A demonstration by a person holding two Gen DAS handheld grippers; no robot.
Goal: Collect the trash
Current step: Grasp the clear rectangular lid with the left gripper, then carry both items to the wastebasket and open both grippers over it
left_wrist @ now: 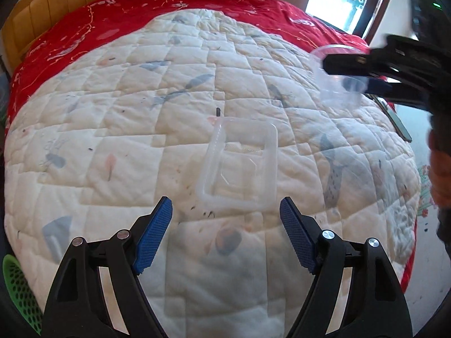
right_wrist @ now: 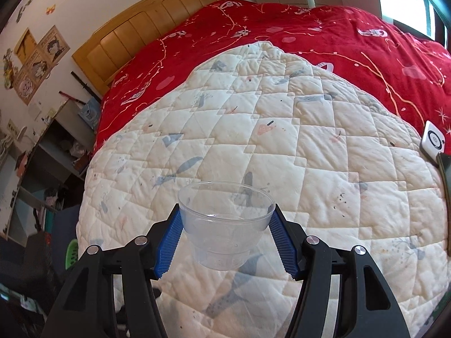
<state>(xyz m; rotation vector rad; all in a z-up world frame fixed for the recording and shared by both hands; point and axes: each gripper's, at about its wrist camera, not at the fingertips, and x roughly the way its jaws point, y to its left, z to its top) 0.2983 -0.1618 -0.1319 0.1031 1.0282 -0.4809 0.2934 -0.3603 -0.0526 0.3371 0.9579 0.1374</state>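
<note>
The clear rectangular lid [left_wrist: 239, 163] is the landmark: it lies flat on the white quilt [left_wrist: 112, 140], w/ nothing else touching it. The left gripper [left_wrist: 225, 233] hangs just on the near side of the lid, jaws spread wide & empty, blue pads roughly bracketing the lid's near edge. The right gripper [right_wrist: 225, 239] is up beyond the lid & off to its right, clamped on a clear plastic cup [right_wrist: 225, 225], pads pressing both sides of the cup wall below the rim, cup upright & clear of the quilt.

Step in hand, by the look of it: left picks up the lid. A flat, thin, see-thru piece on soft bedding is likely awkward. Best approach is prob. to come down on one short edge, one pad over the rim & one outside, pressing a little into the quilt so a finger gets under. Close slowly; thin plastic may flex or skid. The right should keep the cup level & well away from the lid so the arms don't cross.
</note>
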